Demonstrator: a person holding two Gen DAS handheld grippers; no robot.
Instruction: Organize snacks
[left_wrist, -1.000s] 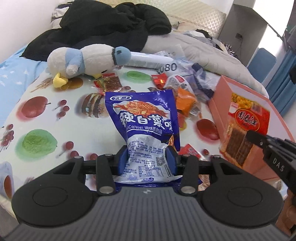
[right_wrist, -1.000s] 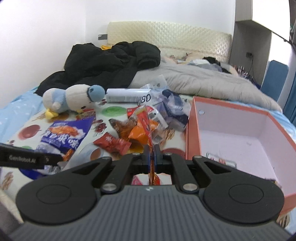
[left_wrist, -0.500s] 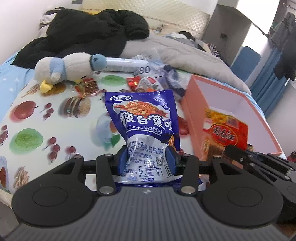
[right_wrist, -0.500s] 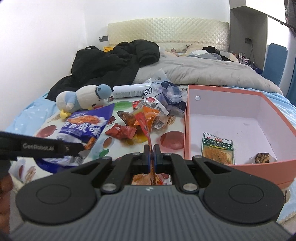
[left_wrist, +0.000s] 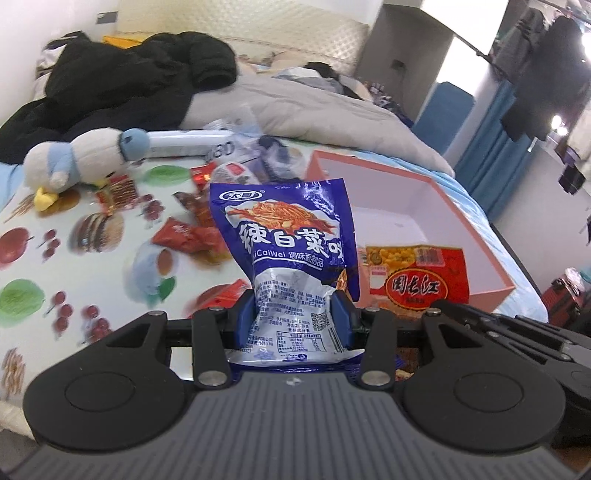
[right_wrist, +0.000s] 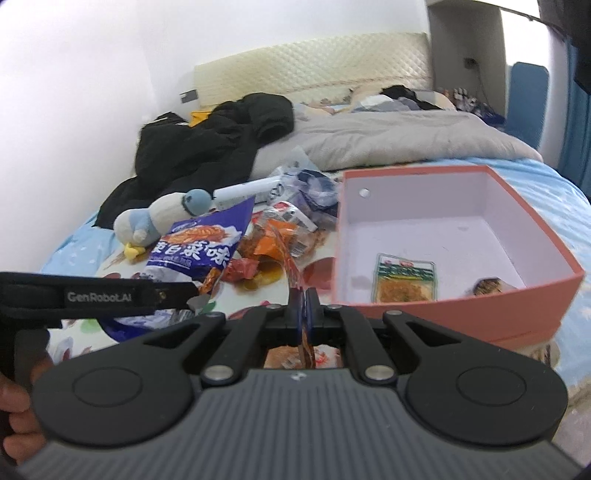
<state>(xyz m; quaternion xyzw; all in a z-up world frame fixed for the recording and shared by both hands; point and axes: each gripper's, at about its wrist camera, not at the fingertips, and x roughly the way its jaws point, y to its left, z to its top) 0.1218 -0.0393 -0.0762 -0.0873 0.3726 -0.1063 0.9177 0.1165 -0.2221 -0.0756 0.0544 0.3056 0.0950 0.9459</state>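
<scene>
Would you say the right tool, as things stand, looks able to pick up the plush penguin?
Probably not yet: the right tool is shut on a red snack packet, and the blue snack bag partly fronts the plush penguin.

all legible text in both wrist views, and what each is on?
"辣白菜味": blue snack bag in the left gripper.
"CaiWei 调味面制品": same bag, below; first letters hidden.
"周长江": red snack packet in the right gripper.
"GenRobot.AI": side of the left gripper's body, right wrist view.
"080": clear wrapper beyond the plush toy; start hidden.
Unreadable: the bag's back panel and logo, the green packet in the pink box.
</scene>
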